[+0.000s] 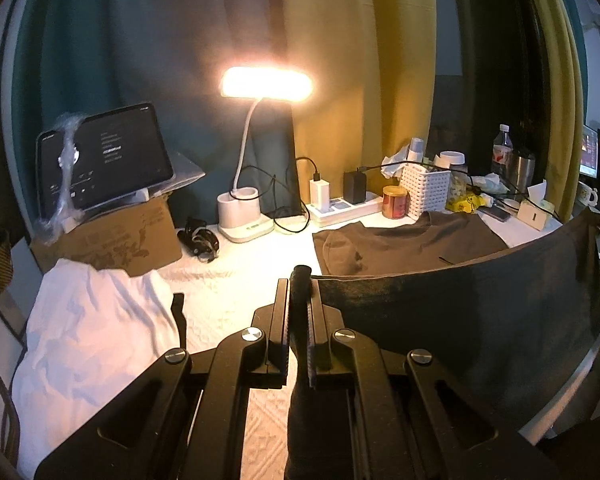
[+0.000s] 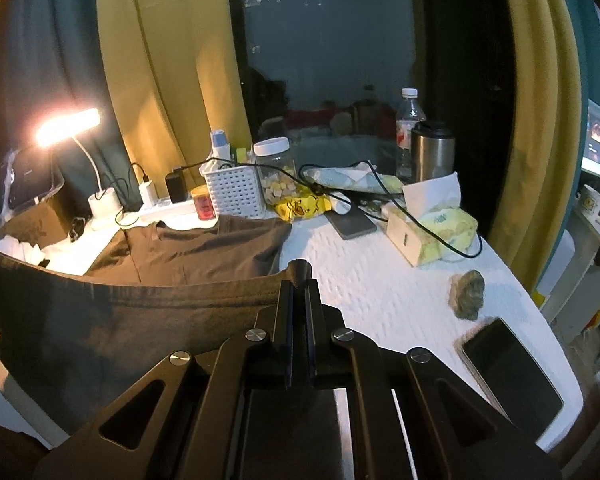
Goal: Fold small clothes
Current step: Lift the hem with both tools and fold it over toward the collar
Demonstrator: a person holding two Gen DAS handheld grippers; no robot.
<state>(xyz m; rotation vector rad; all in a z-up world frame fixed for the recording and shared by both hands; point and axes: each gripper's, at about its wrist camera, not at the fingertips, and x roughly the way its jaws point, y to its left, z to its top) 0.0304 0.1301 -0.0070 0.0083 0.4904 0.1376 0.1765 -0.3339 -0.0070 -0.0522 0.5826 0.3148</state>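
A dark grey garment (image 1: 412, 246) lies on the white table, its far part flat near the clutter. Its near edge (image 1: 480, 312) is lifted off the table and stretched taut between my two grippers. My left gripper (image 1: 300, 280) is shut on the left corner of that edge, with cloth bunched between the fingers. In the right wrist view the same garment (image 2: 204, 248) lies flat beyond the raised edge (image 2: 120, 320), and my right gripper (image 2: 299, 276) is shut on its right corner. A crumpled white garment (image 1: 96, 336) lies at the left.
A lit desk lamp (image 1: 266, 84), a tablet (image 1: 104, 156) on a cardboard box (image 1: 112, 240), a power strip (image 1: 340, 206) with cables, a white basket (image 2: 236, 192), a jar, bottles and a tissue box (image 2: 416, 232) line the back. A phone (image 2: 512, 364) and a small crumpled cloth (image 2: 468, 292) lie at the right.
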